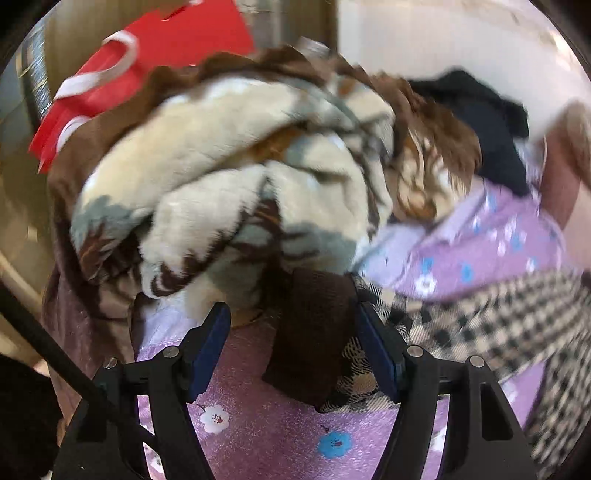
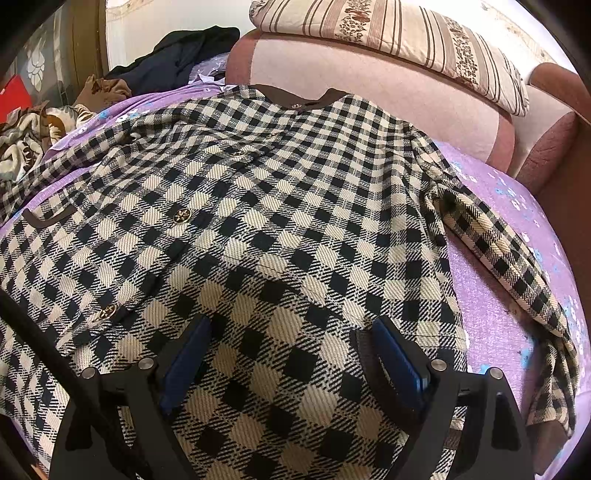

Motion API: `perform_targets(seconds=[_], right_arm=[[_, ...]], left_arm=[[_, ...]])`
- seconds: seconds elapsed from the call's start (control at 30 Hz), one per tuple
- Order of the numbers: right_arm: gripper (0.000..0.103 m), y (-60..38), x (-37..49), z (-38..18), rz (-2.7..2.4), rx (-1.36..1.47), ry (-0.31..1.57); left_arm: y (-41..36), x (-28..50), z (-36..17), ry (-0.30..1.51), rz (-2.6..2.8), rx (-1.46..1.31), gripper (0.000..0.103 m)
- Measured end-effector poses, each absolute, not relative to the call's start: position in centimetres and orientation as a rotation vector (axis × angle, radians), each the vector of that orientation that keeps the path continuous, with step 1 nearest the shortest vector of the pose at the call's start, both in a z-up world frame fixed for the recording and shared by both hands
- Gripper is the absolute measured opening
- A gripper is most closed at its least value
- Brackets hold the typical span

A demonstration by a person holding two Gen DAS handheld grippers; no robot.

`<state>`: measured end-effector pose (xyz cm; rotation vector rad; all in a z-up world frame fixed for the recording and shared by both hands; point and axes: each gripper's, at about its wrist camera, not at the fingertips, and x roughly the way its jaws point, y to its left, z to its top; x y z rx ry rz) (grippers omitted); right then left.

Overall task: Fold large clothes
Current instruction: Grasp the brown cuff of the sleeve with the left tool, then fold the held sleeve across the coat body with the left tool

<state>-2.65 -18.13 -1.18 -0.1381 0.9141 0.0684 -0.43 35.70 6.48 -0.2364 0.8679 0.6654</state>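
Note:
A black-and-cream checked jacket (image 2: 258,206) with gold buttons and a brown collar lies spread flat, front up, on a purple flowered sheet (image 2: 491,314). Its right sleeve (image 2: 498,251) stretches out over the sheet. My right gripper (image 2: 291,328) is open, just above the jacket's lower part. In the left wrist view my left gripper (image 1: 293,310) is open over the jacket's left sleeve end, where a brown cuff (image 1: 314,332) lies between the fingers. The checked sleeve (image 1: 498,325) runs off to the right.
A bunched cream, grey and brown fleece blanket (image 1: 236,177) lies just beyond the left gripper. A red bag (image 1: 155,59) stands behind it. Dark clothes (image 2: 177,55) lie at the back. A pink sofa back (image 2: 369,77) with a striped pillow (image 2: 406,33) borders the sheet.

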Motion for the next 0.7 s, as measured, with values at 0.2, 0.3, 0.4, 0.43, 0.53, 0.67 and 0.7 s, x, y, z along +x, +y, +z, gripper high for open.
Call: perform_targets(seconds=[0.2,0.3,0.4,0.43,0.53,0.67,0.7], right_arm=[[0.092,-18.2,-2.6,-1.2,0.069,-0.137,0.914],[0.092,-18.2,-2.6,-1.2,0.068,-0.14,0.911],[0.092,-18.2,-2.6,-1.2,0.069,-0.136,0.911],[0.092,-18.3,-2.6,-1.2,0.069,-0.136,0.911],[0.092,-18.3,-2.6,-1.2,0.07,-0.135,0.911],[0.092,-18.3,-2.6,-1.2,0.072,-0.128,0.912],[0.092,-18.4,-2.6,-1.2,0.074,-0.124,0.913]], left_arm=[[36.9,0.8,4.4,1.009,0.52,-0.424,0.003],[36.2,0.4,5.8,0.944,0.469,-0.485,0.003],[34.3,-0.1,8.2,0.849,0.386,-0.52,0.003],[33.7,-0.1,8.7,0.831,0.356,-0.535,0.003],[30.5,0.5,10.8,0.777,0.213,-0.568,0.003],[23.6,1.5,12.6,0.771,-0.006,-0.537,0.003],[22.1,1.7,12.6,0.778,-0.047,-0.527,0.003]])
